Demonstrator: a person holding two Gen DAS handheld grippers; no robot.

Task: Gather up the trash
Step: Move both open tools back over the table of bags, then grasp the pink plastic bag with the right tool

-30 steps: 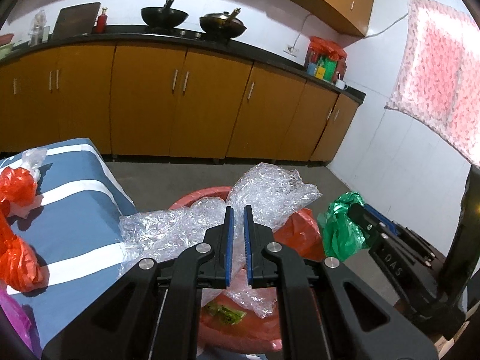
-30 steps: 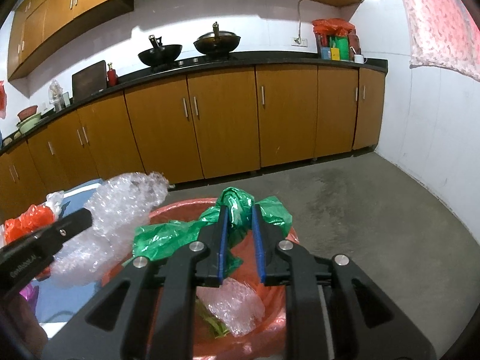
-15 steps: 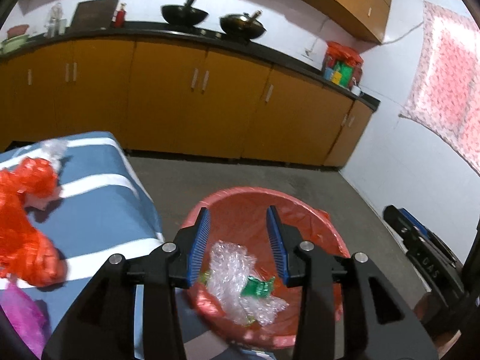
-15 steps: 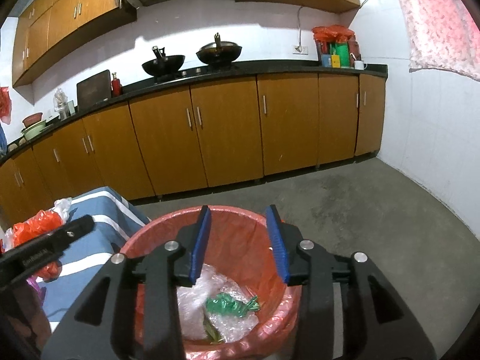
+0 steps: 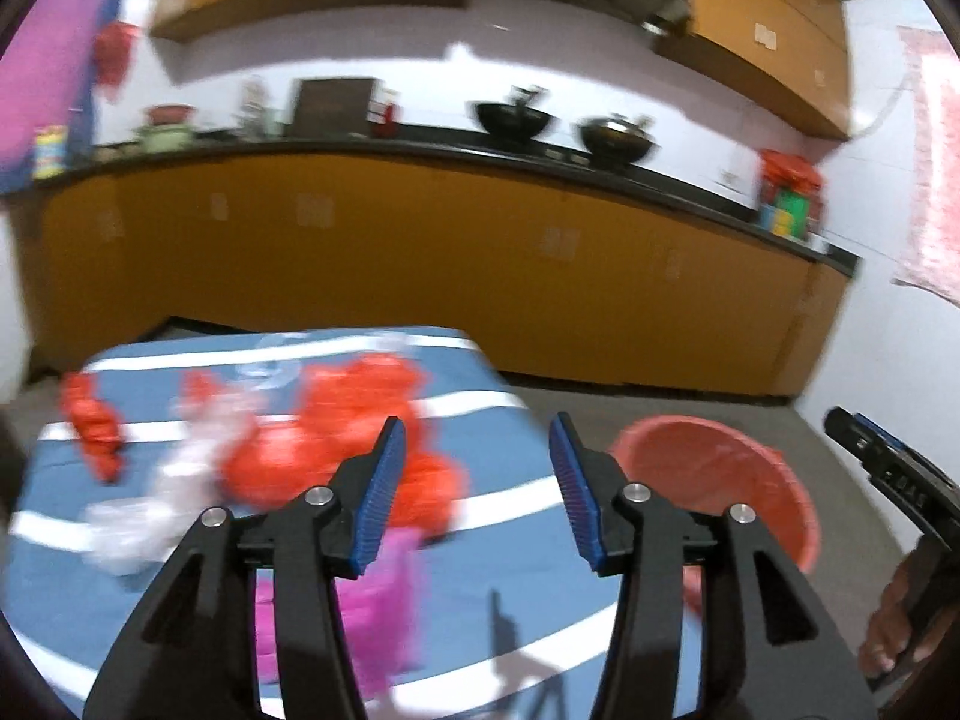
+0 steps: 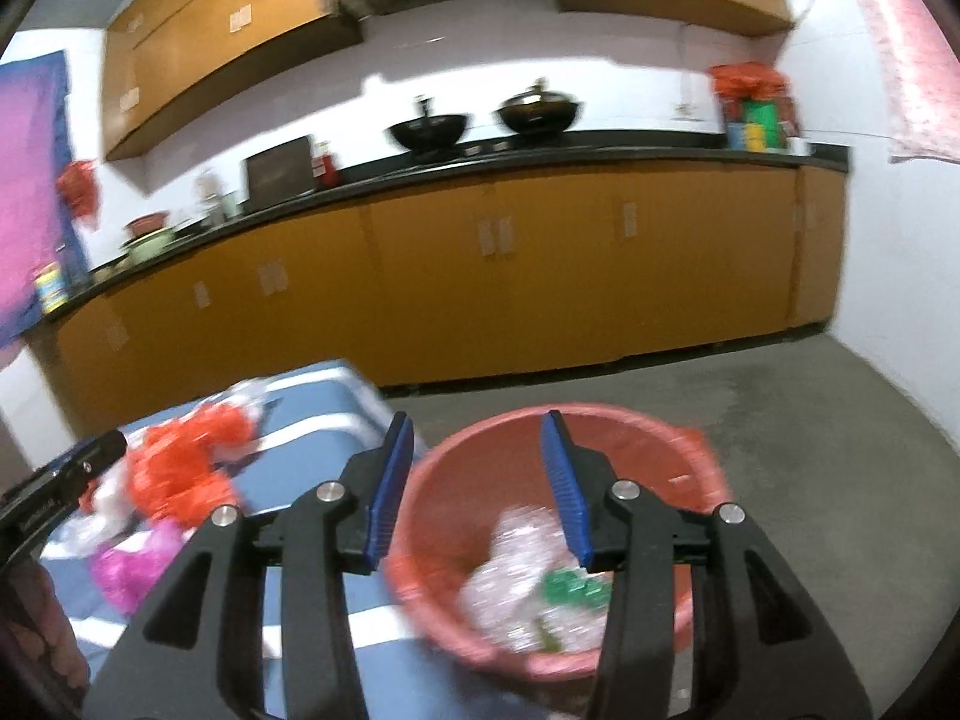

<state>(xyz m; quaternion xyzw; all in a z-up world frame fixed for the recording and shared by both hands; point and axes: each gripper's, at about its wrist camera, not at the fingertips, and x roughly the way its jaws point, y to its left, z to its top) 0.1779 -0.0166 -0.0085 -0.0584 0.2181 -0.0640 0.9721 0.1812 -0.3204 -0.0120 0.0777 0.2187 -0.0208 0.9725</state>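
Note:
A red bin [image 6: 600, 420] stands on the floor beside the blue striped table [image 5: 516, 576]. Inside it lie clear plastic wrap [image 6: 510, 588] and a green bag [image 6: 570, 585]. My right gripper [image 6: 477, 486] hangs over the bin's near left rim, jaws opening with nothing between them. My left gripper [image 5: 477, 489] is over the table, jaws opening and empty. On the table lie red plastic bags [image 5: 354, 420], crumpled clear plastic [image 5: 162, 516] and a pink bag [image 5: 372, 612]. From the left wrist view the bin [image 5: 720, 480] shows at the right.
Orange kitchen cabinets [image 6: 540, 276] with a black counter run along the far wall, holding two black woks [image 6: 429, 129]. Grey concrete floor [image 6: 810, 432] spreads right of the bin. The other gripper's tip [image 5: 888, 462] and a hand [image 5: 900, 612] show at the right edge.
Both grippers opened and dropped the clear wrap and the green bag into the bin. The left gripper then swung left from the bin to over the table; the right one shifted left too.

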